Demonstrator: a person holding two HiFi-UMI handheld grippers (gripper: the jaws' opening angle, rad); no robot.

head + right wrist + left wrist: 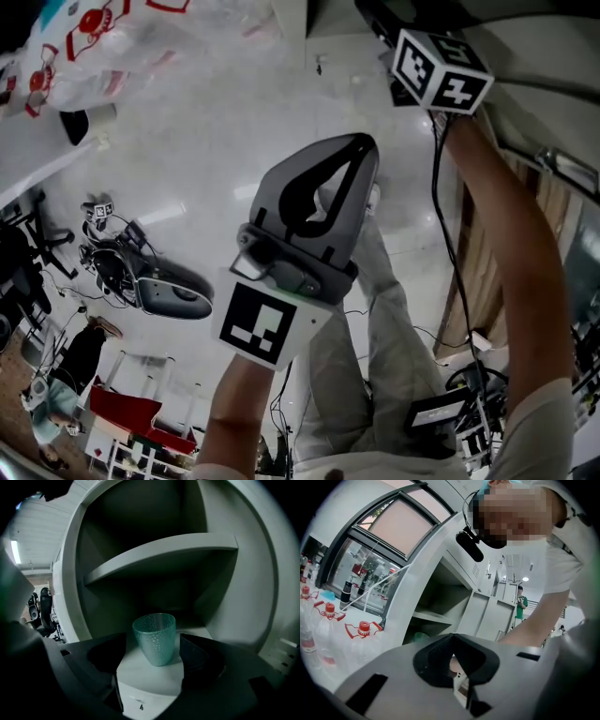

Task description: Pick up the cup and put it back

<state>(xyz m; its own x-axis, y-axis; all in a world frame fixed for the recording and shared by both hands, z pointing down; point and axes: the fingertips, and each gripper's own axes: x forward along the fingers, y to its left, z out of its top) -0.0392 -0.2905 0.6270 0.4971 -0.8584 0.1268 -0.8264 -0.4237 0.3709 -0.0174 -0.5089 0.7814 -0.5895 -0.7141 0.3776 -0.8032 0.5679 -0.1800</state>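
Observation:
A teal dimpled cup [154, 638] stands upright on the white lower shelf [150, 679] of a cabinet nook. My right gripper [152, 657] is open, one dark jaw on each side of the cup, with a gap on the left side. In the head view only its marker cube [439, 70] shows, raised at the top right, and the jaws are out of frame. My left gripper [359, 143] hangs in the middle of the head view, shut with nothing in it. The left gripper view shows its tips [452, 637] meeting.
An upper shelf [159, 550] spans the nook above the cup. Shrink-wrapped water bottles with red caps [328, 616] lie left of the white cabinet [440, 606]. Another gripper device [169, 295] with cables lies on the floor below, and a person in green [519, 603] stands far off.

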